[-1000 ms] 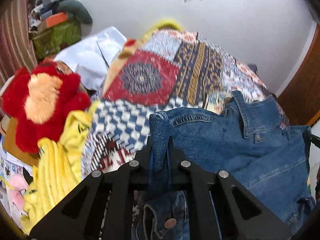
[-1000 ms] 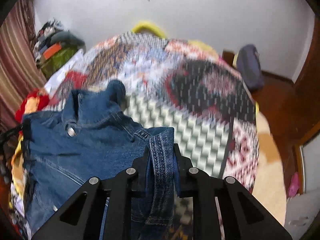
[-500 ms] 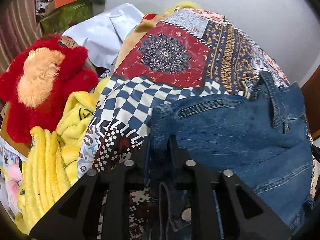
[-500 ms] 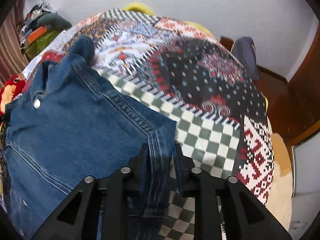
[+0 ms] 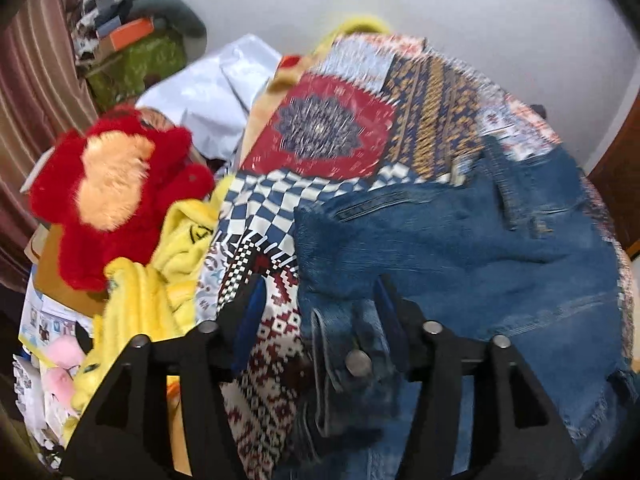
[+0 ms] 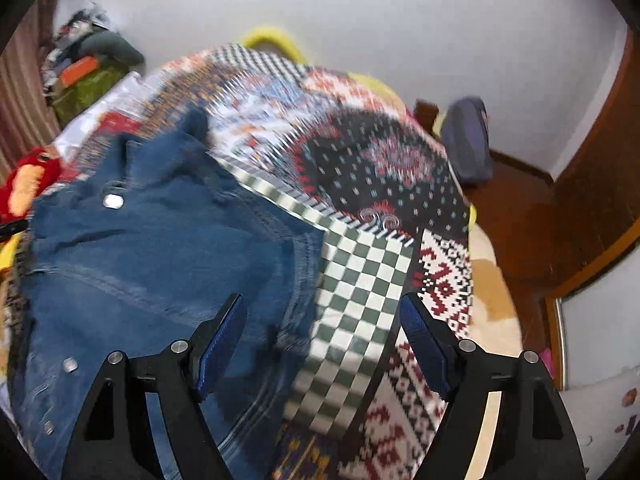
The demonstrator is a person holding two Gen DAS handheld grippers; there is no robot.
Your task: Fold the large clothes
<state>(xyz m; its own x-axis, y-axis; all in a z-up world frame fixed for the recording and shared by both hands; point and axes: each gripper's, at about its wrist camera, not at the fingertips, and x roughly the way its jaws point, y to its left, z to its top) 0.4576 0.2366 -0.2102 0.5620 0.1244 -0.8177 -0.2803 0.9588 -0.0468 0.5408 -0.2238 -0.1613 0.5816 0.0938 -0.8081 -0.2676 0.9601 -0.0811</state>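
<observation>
The denim jacket [image 5: 460,264] lies spread on the patchwork bedspread [image 5: 328,136], its collar toward the far wall and a metal button [image 6: 113,201] showing near the collar in the right wrist view; the picture is blurred in both views, so fine folds cannot be made out.

The left gripper [image 5: 318,300] stands with its fingers apart above the jacket's near left corner; one blue-padded finger sits over the bedspread just beside the denim edge, the other over the denim itself; nothing is clamped between them.

The right gripper [image 6: 320,316] also has its fingers spread wide; the jacket's right edge and a strip of the green-and-white checked patch [image 6: 360,280] lie in the gap, with no cloth held.

To the left of the bed sit a red plush toy [image 5: 116,184] and a yellow towel [image 5: 140,300], touching each other; a white plastic bag [image 5: 208,92] lies behind them; a dark bag [image 6: 468,144] rests near the wall on the right.
</observation>
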